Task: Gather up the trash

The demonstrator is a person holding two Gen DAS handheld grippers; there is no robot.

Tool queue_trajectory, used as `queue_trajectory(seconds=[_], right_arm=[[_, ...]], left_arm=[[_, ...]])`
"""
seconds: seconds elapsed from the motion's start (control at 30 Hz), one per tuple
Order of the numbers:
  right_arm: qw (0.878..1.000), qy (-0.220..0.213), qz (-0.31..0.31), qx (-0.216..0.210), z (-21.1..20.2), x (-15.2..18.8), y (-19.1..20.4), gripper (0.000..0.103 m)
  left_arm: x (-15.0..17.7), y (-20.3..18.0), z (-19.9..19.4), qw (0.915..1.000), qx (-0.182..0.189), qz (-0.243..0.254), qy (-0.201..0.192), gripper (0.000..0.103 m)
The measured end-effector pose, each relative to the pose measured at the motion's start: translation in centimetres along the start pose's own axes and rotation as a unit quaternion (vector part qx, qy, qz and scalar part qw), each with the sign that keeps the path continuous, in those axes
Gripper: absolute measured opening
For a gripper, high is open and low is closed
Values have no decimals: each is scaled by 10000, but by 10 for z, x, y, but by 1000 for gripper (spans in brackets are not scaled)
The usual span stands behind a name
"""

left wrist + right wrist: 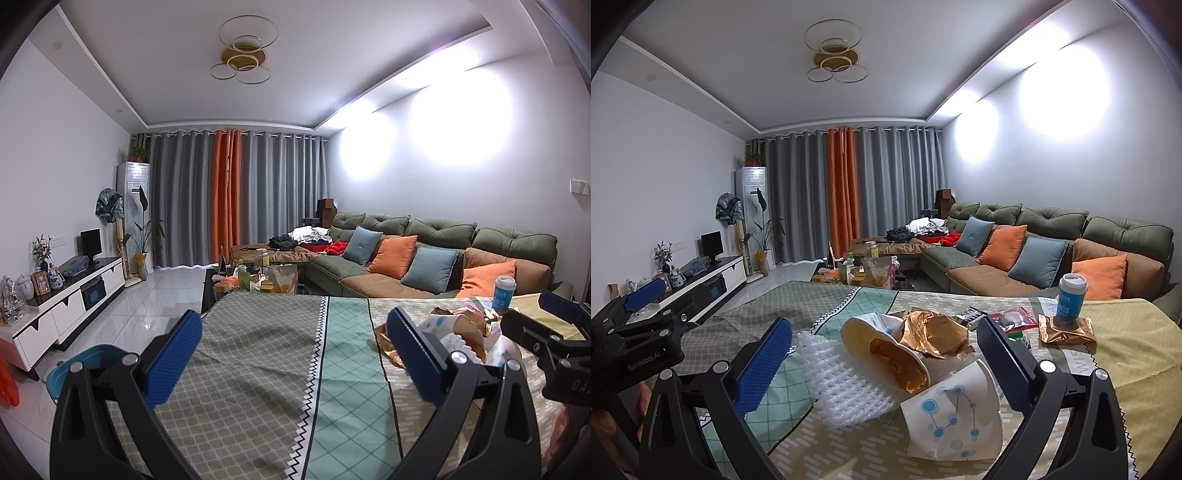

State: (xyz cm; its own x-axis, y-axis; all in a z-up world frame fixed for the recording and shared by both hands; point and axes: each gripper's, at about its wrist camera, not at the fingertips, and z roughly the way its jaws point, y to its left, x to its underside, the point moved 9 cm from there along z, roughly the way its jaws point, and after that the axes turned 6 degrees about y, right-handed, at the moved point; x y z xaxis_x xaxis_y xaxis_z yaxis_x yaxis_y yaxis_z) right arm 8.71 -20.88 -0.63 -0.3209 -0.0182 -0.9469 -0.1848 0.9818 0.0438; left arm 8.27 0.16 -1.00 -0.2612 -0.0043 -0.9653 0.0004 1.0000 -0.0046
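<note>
Hovering over the trash pile, right gripper (pixel 884 356) has jaws spread wide, nothing between the pads; pads (pixel 759 363) are blue, knurled rubber on black arms. Inside the span, near to far: one flattened paper cup (pixel 955 415), white with blue dot-and-line print; one sheet of white foam netting (pixel 836 384), bumpy mesh texture; one tipped paper cup (pixel 882 349) lying on its side, mouth toward the camera, with orange-brown residue inside; one crumpled gold foil wrapper (pixel 932 334) touching it from behind.

Left gripper (pixel 295 354) also gapes open and empty, over bare tablecloth (pixel 258 369), with the pile just off its right pad. Cloth is printed fabric in three panels: olive lattice, teal diamond, yellow dash, with zigzag borders.

Farther back on the table: one small red-edged clear packet (pixel 1014 317), a dark wrapper (pixel 971 314) beside it, a second gold foil wrapper (pixel 1067 328), and one upright lidded cup (pixel 1071 299), blue sleeve, white lid, standing on that foil's far edge.

A blue bin (pixel 79 367) sits on the floor left of the table, rounded plastic rim.

Beyond: cluttered coffee table (pixel 258 277), tufted green sofa (pixel 443 236) with four cushions, two blue and two orange.
</note>
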Motion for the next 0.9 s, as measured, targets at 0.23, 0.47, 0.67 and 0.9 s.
queue_trajectory(seconds=[0.23,0.47,0.67,0.9], right_arm=[[10000,5,15,-4,-3,-2,2,100],[10000,16,26,-13,-2,-1,0,100],[10000,29,35,-23,-3,-1,-1,100],[10000,68,49,-48,-3,0,1,100]], left_arm=[[1,0,1,10000,-10,-2,11,100],[1,-1,1,10000,-10,1,7,100],[2,-1,2,10000,28,5,39,100],[6,-3,9,9997,170,14,158,100]])
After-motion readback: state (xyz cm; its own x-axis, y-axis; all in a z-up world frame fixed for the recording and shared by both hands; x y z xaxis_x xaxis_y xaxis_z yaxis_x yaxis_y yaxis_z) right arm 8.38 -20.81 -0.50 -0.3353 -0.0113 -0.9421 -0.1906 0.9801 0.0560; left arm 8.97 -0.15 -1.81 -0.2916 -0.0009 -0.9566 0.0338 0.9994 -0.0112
